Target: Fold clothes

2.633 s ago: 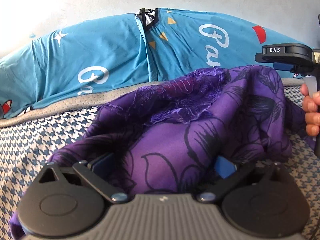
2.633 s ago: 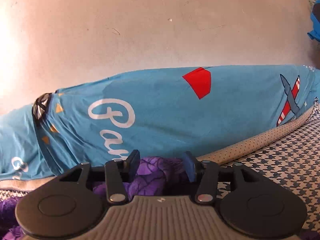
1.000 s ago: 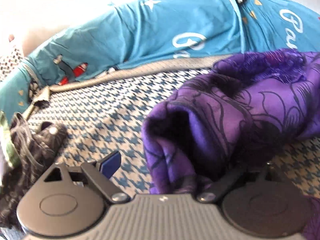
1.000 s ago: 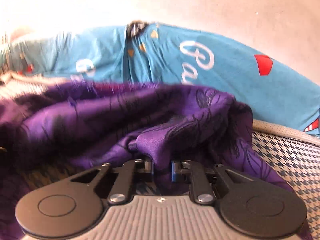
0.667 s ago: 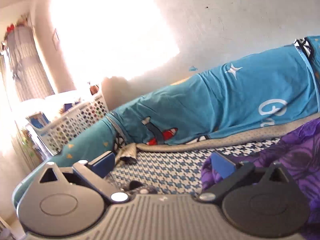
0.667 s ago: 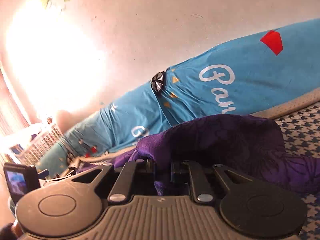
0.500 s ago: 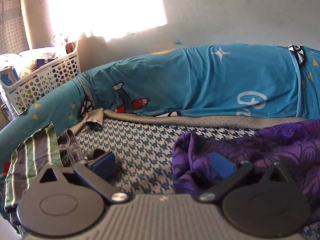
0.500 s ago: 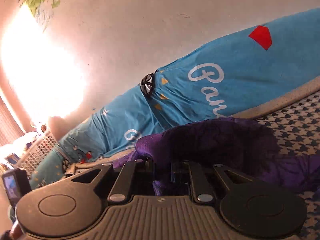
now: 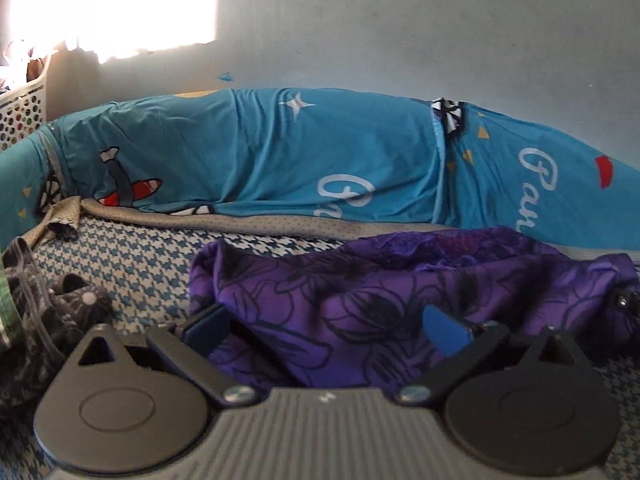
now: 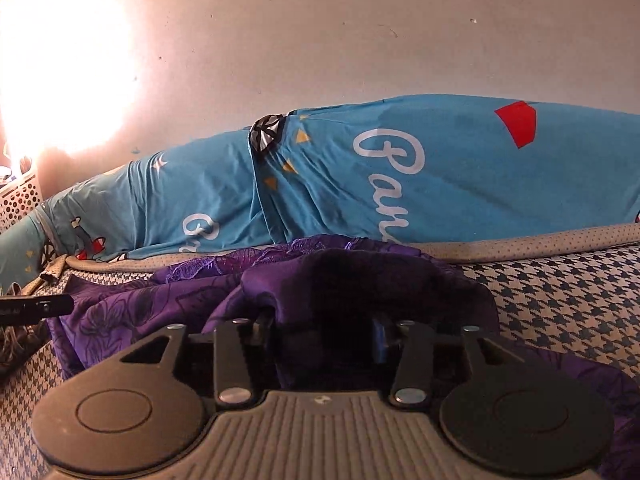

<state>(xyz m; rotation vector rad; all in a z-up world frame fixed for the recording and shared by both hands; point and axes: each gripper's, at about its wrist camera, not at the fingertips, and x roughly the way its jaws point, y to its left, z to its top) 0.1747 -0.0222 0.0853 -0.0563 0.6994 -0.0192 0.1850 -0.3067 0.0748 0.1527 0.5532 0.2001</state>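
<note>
A purple garment with black flower outlines [image 9: 360,300] lies bunched on the houndstooth bed cover [image 9: 132,256]. My left gripper [image 9: 324,326] is open, its blue pads on either side of the garment's near edge. In the right wrist view the same garment [image 10: 320,280] drapes over my right gripper [image 10: 322,330], whose fingers stand apart with a fold of cloth between them. The cloth hides the fingertips. The right gripper's edge shows at the far right of the left wrist view [image 9: 624,304].
Long pillows in blue printed covers [image 9: 260,160] line the wall behind the bed. Dark patterned and striped clothes [image 9: 36,316] lie at the left. A white perforated laundry basket [image 9: 20,112] stands at the far left by a bright window.
The left gripper swung back from the left and lowered onto the purple garment's near edge. The right gripper's fingers, shut on a fold before, now stand apart, and it has lowered and levelled.
</note>
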